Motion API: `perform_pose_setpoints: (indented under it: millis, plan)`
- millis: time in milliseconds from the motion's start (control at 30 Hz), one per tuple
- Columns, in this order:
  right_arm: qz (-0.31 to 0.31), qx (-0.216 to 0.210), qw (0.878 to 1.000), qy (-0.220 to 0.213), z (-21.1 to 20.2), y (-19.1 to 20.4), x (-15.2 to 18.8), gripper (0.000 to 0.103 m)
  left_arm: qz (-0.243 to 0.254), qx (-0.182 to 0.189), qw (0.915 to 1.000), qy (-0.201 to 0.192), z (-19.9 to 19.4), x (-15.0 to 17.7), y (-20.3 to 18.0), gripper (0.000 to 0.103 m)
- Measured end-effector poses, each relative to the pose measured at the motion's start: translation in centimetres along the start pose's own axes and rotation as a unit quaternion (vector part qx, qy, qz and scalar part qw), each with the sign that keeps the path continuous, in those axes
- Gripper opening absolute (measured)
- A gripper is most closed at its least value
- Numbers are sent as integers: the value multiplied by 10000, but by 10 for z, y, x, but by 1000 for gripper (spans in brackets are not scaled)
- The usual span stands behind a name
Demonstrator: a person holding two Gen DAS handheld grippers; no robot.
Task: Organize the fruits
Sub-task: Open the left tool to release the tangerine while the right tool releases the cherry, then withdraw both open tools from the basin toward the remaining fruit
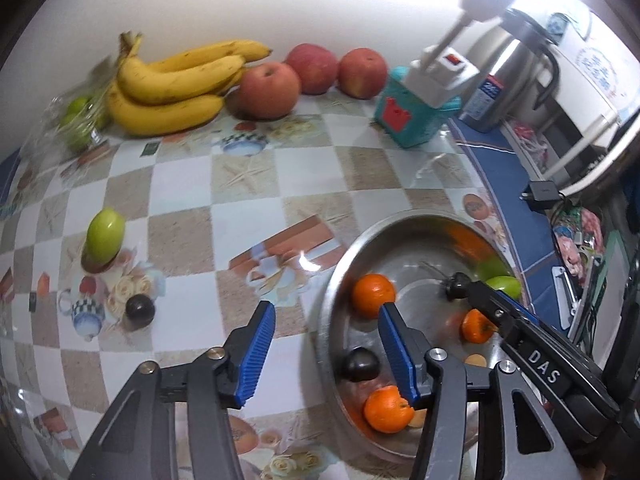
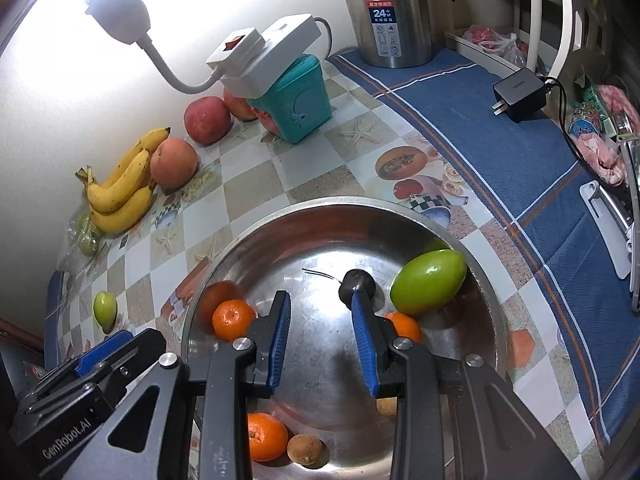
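A steel bowl (image 2: 304, 216) (image 1: 344, 256) holds several oranges (image 2: 233, 319) (image 1: 373, 295), a green fruit (image 2: 427, 282), a dark round fruit (image 2: 357, 285) (image 1: 362, 364) and small brown fruits (image 2: 305, 449). My right gripper (image 2: 322, 312) is open over the bowl's middle, its right fingertip touching the dark fruit. My left gripper (image 1: 326, 318) is open and empty above the bowl's left rim. On the table lie a green fruit (image 1: 105, 235) and a dark fruit (image 1: 139, 311). Bananas (image 1: 176, 84) and apples (image 1: 270, 90) lie by the wall.
A teal box (image 1: 412, 114) with a white power strip and lamp stands at the back. A steel kettle (image 2: 390, 12) and a black charger (image 2: 520, 94) sit on the blue cloth to the right. A bag of green fruit (image 1: 78, 120) lies beside the bananas.
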State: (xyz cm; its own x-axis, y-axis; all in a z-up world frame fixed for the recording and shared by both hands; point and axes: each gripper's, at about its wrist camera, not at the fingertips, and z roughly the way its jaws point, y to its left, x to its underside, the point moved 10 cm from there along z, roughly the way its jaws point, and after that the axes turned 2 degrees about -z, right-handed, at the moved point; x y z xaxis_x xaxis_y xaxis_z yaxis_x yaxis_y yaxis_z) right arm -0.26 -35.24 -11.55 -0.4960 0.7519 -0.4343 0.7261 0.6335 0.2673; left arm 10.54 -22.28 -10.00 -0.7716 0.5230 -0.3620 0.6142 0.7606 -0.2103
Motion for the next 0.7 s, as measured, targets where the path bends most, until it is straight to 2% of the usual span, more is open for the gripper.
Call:
perform_pose_setpoints:
  millis: [200, 267, 300, 333, 400, 467, 567, 700]
  plan:
    - [11, 58, 10000, 77, 5, -2, 4, 37, -392, -368, 9982, 256, 3, 5, 28, 66]
    - [2, 91, 9999, 87, 5, -2, 4, 39, -476, -567, 9966, 351, 5, 8, 38, 74]
    - [-9, 112, 9999, 88, 6, -2, 4, 45, -501, -669, 9958, 379, 5, 9, 42, 77]
    - [-21, 133, 9999, 88, 6, -3, 4, 58, -513, -741, 9951, 396, 5, 11, 45, 80]
    - [-48, 205, 9998, 70, 7, -3, 4, 70, -539, -872, 9937, 454, 6, 13, 51, 84]
    - [-84, 229, 9997, 81, 8, -3, 4, 71, -587, -947, 9925, 501, 7, 15, 57, 88]
    - [-141, 265, 9995, 98, 10, -3, 5, 80, -645, -1062, 9910, 501, 6, 16, 66, 99]
    - [-267, 317, 9991, 50, 10, -1, 5, 87, -674, -1185, 9896, 467, 5, 16, 75, 102]
